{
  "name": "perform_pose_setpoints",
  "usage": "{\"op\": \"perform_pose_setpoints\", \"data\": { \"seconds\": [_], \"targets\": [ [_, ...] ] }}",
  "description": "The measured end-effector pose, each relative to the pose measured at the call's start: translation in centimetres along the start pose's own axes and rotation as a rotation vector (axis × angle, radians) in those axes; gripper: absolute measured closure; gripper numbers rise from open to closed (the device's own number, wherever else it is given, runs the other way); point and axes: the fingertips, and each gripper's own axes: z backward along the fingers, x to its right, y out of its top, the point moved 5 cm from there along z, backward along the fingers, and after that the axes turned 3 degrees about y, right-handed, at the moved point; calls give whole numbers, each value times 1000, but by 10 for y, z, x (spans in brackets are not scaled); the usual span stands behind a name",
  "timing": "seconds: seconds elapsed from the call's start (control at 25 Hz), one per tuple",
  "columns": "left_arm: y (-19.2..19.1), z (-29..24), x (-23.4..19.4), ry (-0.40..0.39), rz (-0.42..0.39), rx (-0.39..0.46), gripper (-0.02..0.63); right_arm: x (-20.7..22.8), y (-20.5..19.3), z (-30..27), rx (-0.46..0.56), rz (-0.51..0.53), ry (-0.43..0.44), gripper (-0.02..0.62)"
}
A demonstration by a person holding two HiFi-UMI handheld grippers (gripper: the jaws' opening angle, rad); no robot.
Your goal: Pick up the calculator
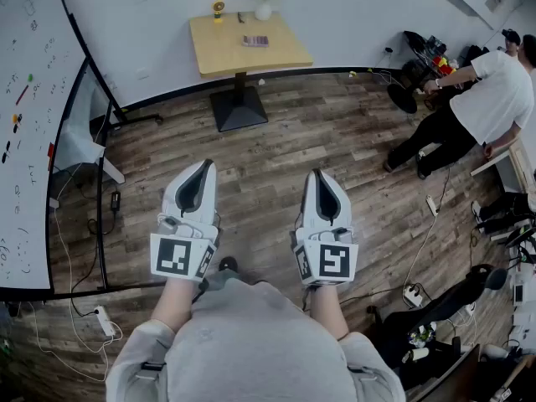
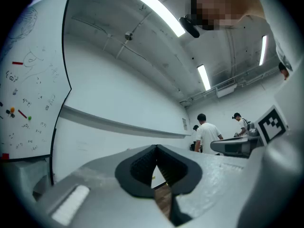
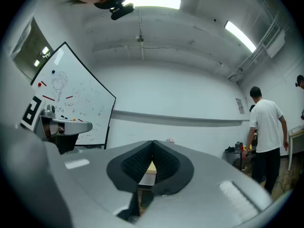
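Head view: calculator (image 1: 255, 40) lies on the yellow surface (image 1: 218, 53), upper centre, well apart from both tongs. Left gripper view: left tongs (image 2: 156, 150) fully closed, empty. Right gripper view: right tongs (image 3: 152, 145) fully closed, empty.

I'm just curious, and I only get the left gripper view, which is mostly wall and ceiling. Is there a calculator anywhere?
Observer: Yes. In the head view a small dark calculator lies on a yellow table by the far wall.
Operator: Is anything else on that table?
Observer: A white vase with flowers and a small gold object, both near its back edge.
Operator: Are the tongs close to it?
Observer: No. The left tongs and right tongs hang side by side over the wood floor, well short of the table.
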Motion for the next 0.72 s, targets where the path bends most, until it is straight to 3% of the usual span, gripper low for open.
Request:
{"op": "perform_pose_setpoints", "data": {
  "seconds": [0.72],
  "targets": [
    [-5,-17,-38,-15,10,1,601,-20,-2,-35,5,20,-17,592]
  ]
}}
